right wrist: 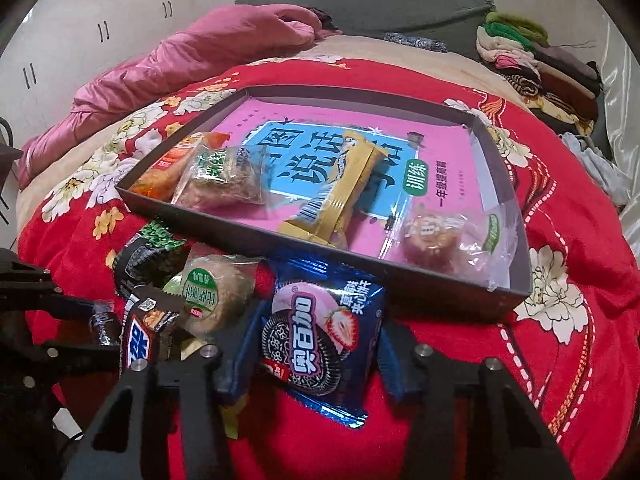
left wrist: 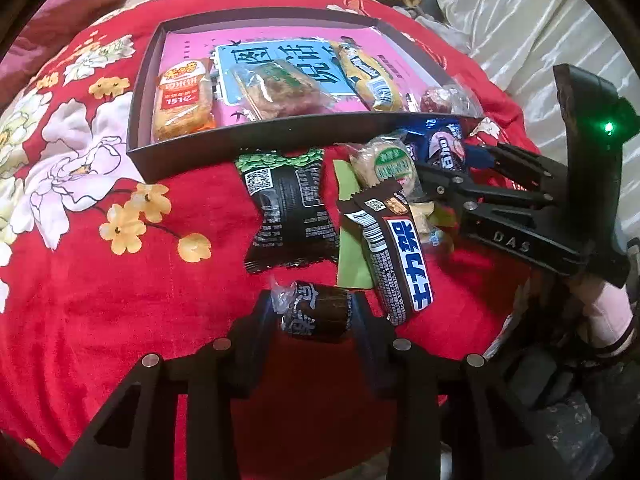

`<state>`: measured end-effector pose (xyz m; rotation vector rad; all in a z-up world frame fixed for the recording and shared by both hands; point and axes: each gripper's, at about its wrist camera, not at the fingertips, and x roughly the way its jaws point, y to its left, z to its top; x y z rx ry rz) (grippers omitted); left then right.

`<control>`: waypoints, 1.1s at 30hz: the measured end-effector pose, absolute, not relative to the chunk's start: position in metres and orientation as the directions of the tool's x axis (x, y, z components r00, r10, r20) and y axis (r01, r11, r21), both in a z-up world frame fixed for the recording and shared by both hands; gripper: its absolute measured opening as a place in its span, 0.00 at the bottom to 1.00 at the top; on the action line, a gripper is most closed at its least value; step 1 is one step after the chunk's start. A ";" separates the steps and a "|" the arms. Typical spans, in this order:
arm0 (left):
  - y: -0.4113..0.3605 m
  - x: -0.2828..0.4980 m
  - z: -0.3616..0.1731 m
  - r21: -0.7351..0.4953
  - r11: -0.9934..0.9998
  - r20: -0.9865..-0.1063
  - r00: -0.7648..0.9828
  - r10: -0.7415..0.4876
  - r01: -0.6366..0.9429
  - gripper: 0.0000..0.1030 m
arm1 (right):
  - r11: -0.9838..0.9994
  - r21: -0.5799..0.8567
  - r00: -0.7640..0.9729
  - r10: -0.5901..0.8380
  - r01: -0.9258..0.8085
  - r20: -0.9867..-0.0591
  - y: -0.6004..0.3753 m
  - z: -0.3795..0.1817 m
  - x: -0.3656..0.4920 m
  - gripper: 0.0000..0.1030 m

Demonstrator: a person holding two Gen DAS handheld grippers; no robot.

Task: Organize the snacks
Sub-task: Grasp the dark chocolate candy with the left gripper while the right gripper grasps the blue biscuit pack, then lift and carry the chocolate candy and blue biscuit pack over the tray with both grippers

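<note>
Two snacks are clamped: left hand-held gripper (left wrist: 310, 312) pinches dark candy (left wrist: 314, 314), right hand-held gripper (right wrist: 316, 344) blue cookie packet (right wrist: 320, 332).

You see a plush red floral blanket (left wrist: 100, 240), soft and matt. The snack wrappers are plastic: the blue cookie packet (right wrist: 320, 324) glossy foil, the round pastry's wrap (right wrist: 456, 236) clear and crinkled. The dark box (right wrist: 516, 264) looks like matt cardboard.

Red blanket (left wrist: 100, 320) with white and yellow flowers, on it a dark grey tray (right wrist: 500, 284) lined pink and blue, blue cookie packet (right wrist: 320, 332) beside the tray
</note>
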<state>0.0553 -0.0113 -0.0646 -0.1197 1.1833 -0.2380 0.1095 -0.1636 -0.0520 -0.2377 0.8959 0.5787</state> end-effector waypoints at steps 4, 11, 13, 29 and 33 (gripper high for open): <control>-0.008 0.055 -0.063 -0.231 0.966 -0.896 0.363 -0.256 0.112 0.36 | 0.835 0.097 0.479 0.401 -0.541 -0.781 -0.177 -0.046 0.109 0.48; -0.004 0.052 -0.047 -0.244 0.964 -0.877 0.400 -0.267 0.110 0.36 | 0.865 0.177 0.540 0.440 -0.470 -0.717 -0.208 -0.023 0.106 0.48; -0.002 0.050 -0.042 -0.246 0.963 -0.870 0.414 -0.269 0.109 0.36 | 0.868 0.196 0.567 0.454 -0.456 -0.688 -0.214 -0.015 0.105 0.48; 0.006 0.050 -0.016 -0.254 0.963 -0.833 0.486 -0.265 0.090 0.36 | 0.844 0.216 0.593 0.505 -0.491 -0.627 -0.213 -0.001 0.100 0.48; 0.007 0.050 -0.013 -0.255 0.963 -0.826 0.498 -0.264 0.087 0.36 | 0.838 0.223 0.597 0.518 -0.498 -0.612 -0.213 0.003 0.098 0.48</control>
